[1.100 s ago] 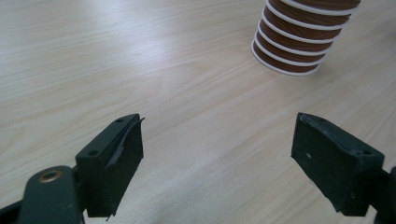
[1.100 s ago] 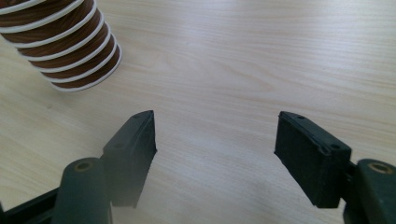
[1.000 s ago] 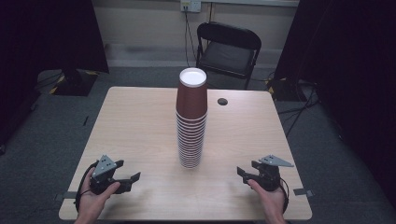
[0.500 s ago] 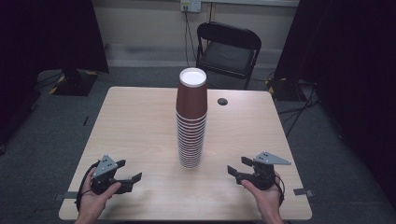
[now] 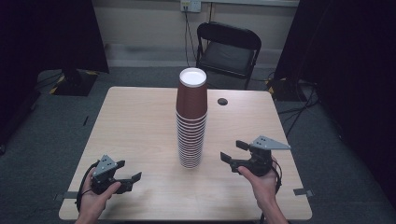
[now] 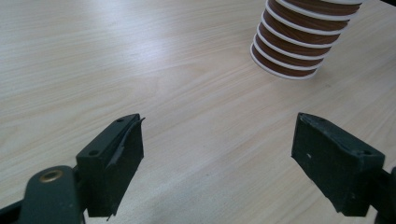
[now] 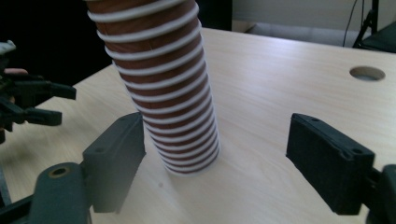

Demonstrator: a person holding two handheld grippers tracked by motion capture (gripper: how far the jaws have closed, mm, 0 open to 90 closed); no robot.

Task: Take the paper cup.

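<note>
The cup stack (image 5: 191,120) stands upright mid-table, bases up (long axis vertical). My right gripper (image 5: 233,151) has edged closer to it, jaws spread; my left gripper (image 5: 129,171), spread too, waits near the table's front-left corner.

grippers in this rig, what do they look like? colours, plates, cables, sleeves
Both are black handheld units. The left gripper and right gripper each carry a grey three-cornered plate on top. Their jaws are thick black blocks with small screw holes; a brass-coloured rivet sits at the arm joint. A black cable trails from each. Forearms are bare, no sleeves or gloves seen.
</note>
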